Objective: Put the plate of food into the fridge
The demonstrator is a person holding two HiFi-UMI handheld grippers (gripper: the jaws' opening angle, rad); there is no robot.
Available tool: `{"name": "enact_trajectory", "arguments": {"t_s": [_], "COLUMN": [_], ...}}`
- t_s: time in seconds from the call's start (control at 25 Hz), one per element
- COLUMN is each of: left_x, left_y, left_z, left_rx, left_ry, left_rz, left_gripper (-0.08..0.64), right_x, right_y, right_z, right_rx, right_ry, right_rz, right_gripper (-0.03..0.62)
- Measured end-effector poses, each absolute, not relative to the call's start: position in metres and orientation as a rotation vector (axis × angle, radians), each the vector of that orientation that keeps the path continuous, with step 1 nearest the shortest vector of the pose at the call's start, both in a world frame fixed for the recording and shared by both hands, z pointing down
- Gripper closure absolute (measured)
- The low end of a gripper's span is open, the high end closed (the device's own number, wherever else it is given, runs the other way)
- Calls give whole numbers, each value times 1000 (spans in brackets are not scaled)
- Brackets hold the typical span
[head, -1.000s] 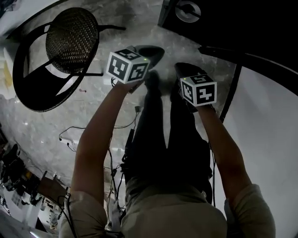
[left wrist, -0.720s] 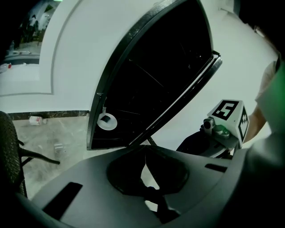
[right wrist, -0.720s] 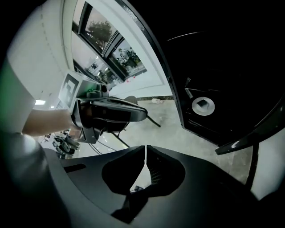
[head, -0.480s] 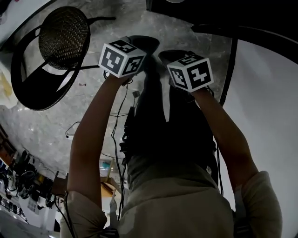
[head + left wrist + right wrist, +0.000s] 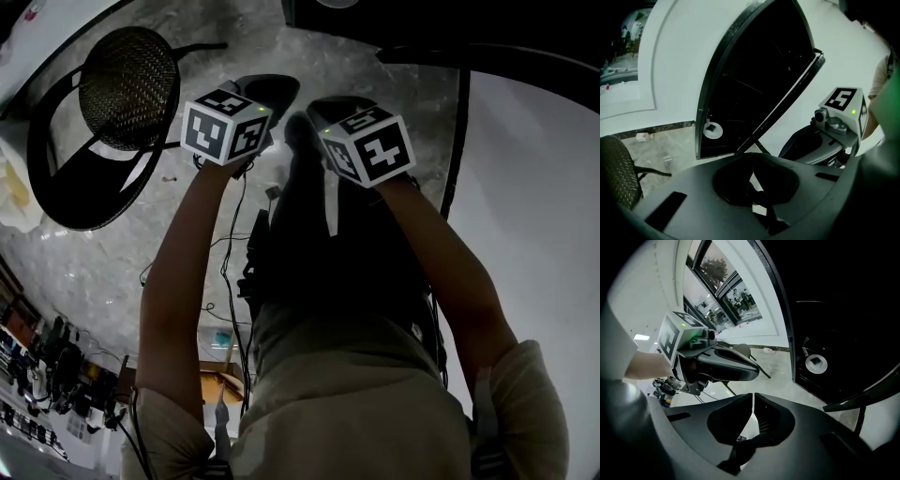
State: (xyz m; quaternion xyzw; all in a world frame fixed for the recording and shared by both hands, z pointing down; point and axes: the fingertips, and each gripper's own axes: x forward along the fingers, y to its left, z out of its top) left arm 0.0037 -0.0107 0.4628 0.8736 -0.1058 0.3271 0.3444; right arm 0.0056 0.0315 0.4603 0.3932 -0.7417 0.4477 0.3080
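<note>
A chair [image 5: 127, 89] stands left of the left gripper [image 5: 753, 171], whose fingers [image 5: 772, 183] are clenched together on nothing. Just to its right, the right gripper [image 5: 753, 401] is also clenched and empty. No plate shows in any view, so I cannot tell which way it lies from either set of fingers, how its long axis runs, or which hand is nearer. Beyond both fingertips, more toward the right gripper's side, stands a dark cabinet [image 5: 754, 79], probably the fridge, with a white disc [image 5: 712, 130] low on it. Finding the plate likely comes first.
</note>
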Motion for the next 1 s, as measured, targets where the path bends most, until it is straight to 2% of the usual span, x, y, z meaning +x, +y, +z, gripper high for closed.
{"name": "enact_trajectory", "arguments": {"t_s": [0.44,0.8,1.0], "left_x": [-22,-35,-40], "left_y": [-12,-25,-31], "left_z": [431,389,361], "left_rx": [2323,2400,2430], "left_ry": [-247,-314,-381], "left_rz": [927,891,775], "left_gripper": [549,549,549], "right_x": [-11,-21,-23], "right_y": [14,4,8], "right_z": [426,388,373], "right_rx": [1021,996,1014], "right_ry": [-1974,-2013,-2010], "right_rz": [1233,1156,1117], "right_gripper": [566,566,566]}}
